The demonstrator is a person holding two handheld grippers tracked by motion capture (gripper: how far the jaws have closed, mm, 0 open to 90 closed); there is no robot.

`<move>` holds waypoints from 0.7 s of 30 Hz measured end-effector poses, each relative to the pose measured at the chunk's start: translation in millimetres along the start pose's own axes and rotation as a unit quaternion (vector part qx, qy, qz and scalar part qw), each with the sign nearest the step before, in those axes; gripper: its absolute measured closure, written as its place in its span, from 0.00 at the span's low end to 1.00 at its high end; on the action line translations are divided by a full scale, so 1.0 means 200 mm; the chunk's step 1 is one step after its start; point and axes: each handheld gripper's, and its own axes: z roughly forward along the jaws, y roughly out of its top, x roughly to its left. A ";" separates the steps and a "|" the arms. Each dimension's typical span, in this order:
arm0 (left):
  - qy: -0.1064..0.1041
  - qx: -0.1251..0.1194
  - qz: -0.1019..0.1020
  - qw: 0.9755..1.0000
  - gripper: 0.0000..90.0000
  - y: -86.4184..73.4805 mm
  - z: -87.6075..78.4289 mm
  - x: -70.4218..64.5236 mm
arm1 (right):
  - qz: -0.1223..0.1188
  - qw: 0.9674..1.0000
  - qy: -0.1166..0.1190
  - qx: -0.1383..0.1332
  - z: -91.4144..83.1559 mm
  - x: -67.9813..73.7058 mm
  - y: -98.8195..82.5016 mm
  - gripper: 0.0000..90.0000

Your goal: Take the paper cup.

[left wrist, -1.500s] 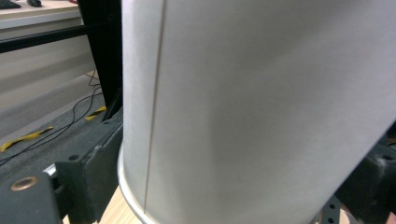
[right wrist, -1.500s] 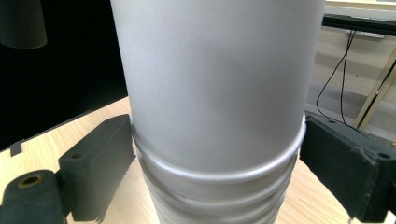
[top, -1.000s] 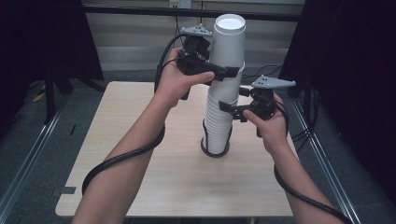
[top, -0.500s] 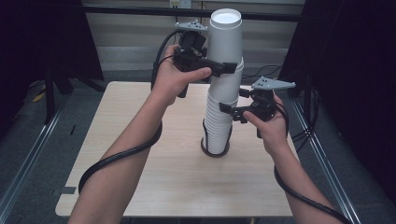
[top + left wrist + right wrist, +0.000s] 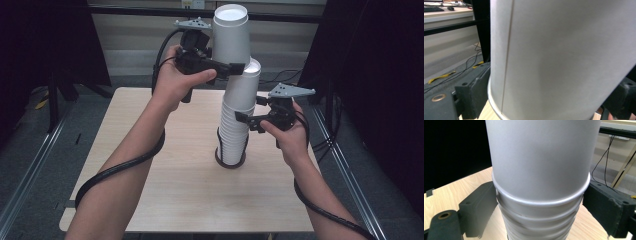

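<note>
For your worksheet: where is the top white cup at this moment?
In the high view, the top white cup is upside down above the cup stack near the table's middle, clamped near its rim by the left gripper.

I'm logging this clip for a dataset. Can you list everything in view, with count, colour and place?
top cup: one, white, upside down, lifted off the stack in the left tongs.
cup stack: one, white, upside down, table centre.
base ring: one, dark, around the stack's foot.
table: one, light wood.
left tongs: one, black, shut on the top cup.
right tongs: one, black, jaws either side of the stack, just been closing; contact unclear.
</note>
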 end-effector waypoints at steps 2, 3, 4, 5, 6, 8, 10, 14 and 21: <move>0.003 0.002 0.002 1.000 0.11 -0.01 -0.02 0.01 | 0.000 1.000 0.001 0.001 0.00 0.00 0.00 0.14; 0.006 -0.001 0.002 1.000 0.11 -0.01 -0.03 0.01 | 0.000 1.000 0.001 0.002 0.00 0.00 -0.01 0.14; 0.006 -0.004 0.003 1.000 0.11 -0.02 -0.06 0.02 | -0.001 1.000 0.000 0.004 -0.01 0.00 -0.01 0.14; 0.006 -0.004 0.003 1.000 0.11 -0.02 -0.06 0.02 | -0.001 1.000 0.000 0.004 -0.01 0.00 -0.01 0.14; 0.010 -0.004 0.004 1.000 0.11 -0.03 -0.08 0.02 | -0.003 1.000 0.001 0.003 -0.01 -0.01 -0.02 0.14; 0.011 -0.004 0.006 1.000 0.11 -0.03 -0.10 0.02 | -0.005 1.000 0.001 0.003 -0.01 -0.01 -0.02 0.14; 0.013 -0.005 0.002 1.000 0.11 -0.04 -0.12 0.03 | -0.007 1.000 0.001 0.005 -0.01 -0.01 -0.02 0.14; 0.026 0.004 -0.001 1.000 0.11 -0.09 -0.17 0.07 | -0.009 1.000 0.000 0.006 -0.02 -0.01 -0.02 0.14; 0.037 0.011 -0.008 0.999 0.11 -0.16 -0.21 0.11 | -0.016 1.000 -0.002 0.013 -0.03 -0.01 -0.03 0.14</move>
